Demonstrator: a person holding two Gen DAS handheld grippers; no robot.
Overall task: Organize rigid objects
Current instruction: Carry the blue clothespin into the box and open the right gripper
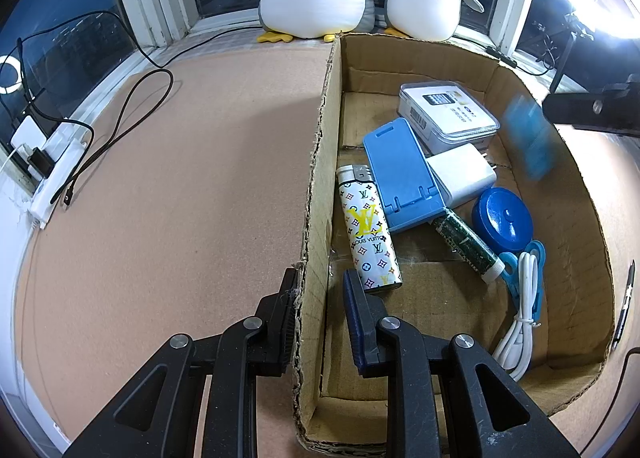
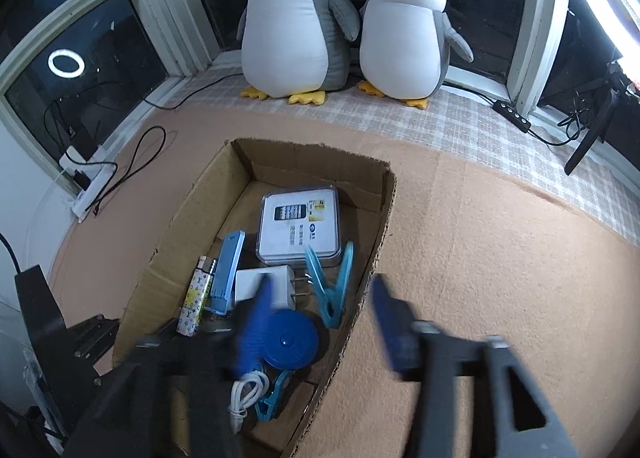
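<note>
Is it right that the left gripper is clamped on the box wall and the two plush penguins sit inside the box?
Not quite. The left gripper does clamp the box wall, but the penguins sit outside it, on the window ledge behind, as the right wrist view shows.

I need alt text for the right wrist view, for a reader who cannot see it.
The right gripper, jaws open and blurred, hangs over a cardboard box holding a light blue clothespin, white charger, lighter and blue round case. Two plush penguins sit behind.
</note>
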